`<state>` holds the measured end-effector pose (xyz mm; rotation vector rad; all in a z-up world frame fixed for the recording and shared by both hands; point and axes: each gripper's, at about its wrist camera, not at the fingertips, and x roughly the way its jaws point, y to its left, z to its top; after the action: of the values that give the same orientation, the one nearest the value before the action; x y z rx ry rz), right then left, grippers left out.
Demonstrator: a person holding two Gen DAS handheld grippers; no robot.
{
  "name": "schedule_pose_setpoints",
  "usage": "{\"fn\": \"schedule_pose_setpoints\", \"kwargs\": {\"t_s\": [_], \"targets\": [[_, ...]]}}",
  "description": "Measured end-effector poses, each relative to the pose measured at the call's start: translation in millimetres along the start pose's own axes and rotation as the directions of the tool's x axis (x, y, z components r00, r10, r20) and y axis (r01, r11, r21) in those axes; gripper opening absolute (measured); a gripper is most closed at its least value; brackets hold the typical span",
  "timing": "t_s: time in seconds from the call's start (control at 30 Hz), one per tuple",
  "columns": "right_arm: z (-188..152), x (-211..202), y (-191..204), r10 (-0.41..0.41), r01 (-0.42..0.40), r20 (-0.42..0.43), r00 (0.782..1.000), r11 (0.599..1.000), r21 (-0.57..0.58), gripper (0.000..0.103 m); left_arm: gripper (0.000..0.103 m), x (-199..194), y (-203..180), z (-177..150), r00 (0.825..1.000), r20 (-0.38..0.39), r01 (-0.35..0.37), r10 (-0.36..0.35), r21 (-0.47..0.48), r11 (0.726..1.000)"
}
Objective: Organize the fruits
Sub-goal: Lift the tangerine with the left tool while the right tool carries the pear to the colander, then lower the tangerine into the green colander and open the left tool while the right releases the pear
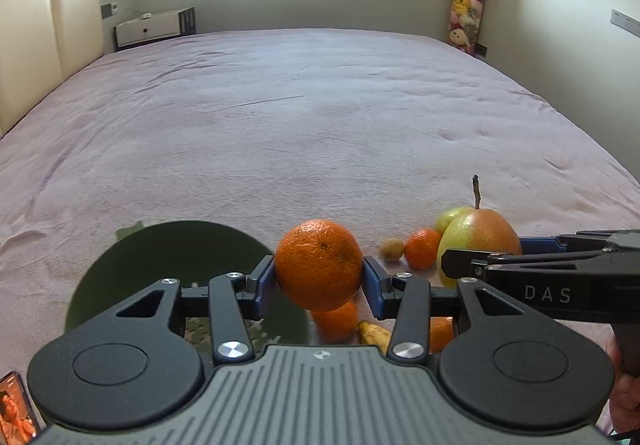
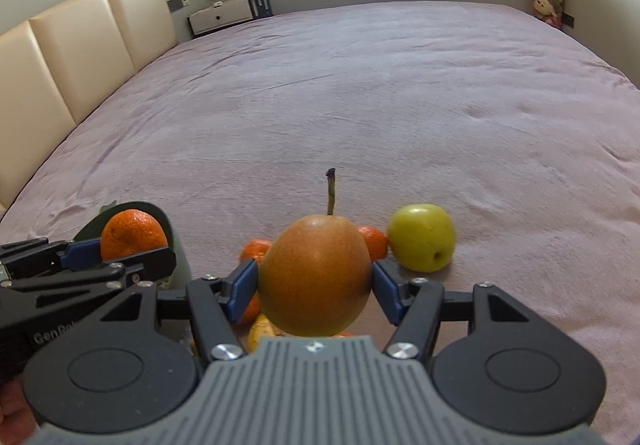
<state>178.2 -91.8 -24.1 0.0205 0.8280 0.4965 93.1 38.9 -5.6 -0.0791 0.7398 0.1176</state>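
My left gripper [image 1: 319,279] is shut on a large orange [image 1: 319,261], held above the bed beside a dark green bowl [image 1: 160,257]. My right gripper [image 2: 314,287] is shut on a red-yellow pear [image 2: 316,277] with a long stem. From the left wrist view the right gripper [image 1: 490,257] and the pear [image 1: 480,237] are at the right. From the right wrist view the left gripper [image 2: 124,253] with the orange [image 2: 134,231] hangs in front of the bowl [image 2: 167,223]. On the bed lie a green apple [image 2: 422,237], tangerines [image 2: 375,241] [image 1: 422,248] and a small brown fruit [image 1: 392,249].
More tangerines [image 1: 336,319] and a yellowish fruit [image 1: 374,333] lie under the grippers. The pink bedspread [image 1: 300,125] stretches far ahead. A cream headboard [image 2: 80,45] is on the left, a nightstand [image 1: 154,27] behind it. A phone [image 1: 16,413] lies at the lower left.
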Motion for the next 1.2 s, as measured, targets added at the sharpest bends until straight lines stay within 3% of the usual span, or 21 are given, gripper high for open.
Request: {"fn": "schedule_pose_setpoints", "kwargs": {"t_s": [0.23,0.43,0.73,1.2], "targets": [[1.2,-6.8,29.0,0.07,-0.068,0.018,0.997,0.996,-0.064,0.06,0.051,-11.5,35.1,-1.9,0.998,-0.053,-0.025,0.021,-0.08,0.997],[3.9,-12.2,61.0,0.15,-0.145,0.023,0.988,0.976,-0.163,0.06,0.051,-17.0,75.4,-6.7,0.995,-0.098,-0.017,-0.005,-0.22,0.975],[10.9,-13.7,110.1,0.199,-0.192,-0.021,0.98,0.908,-0.371,0.06,0.051,-15.4,108.7,-16.8,0.985,-0.172,-0.064,0.013,-0.292,0.954],[9.0,36.5,155.5,0.211,-0.272,-0.172,0.962,0.781,-0.562,0.06,0.051,-3.8,136.6,-26.0,0.966,-0.252,-0.131,0.052,-0.311,0.941]]}}
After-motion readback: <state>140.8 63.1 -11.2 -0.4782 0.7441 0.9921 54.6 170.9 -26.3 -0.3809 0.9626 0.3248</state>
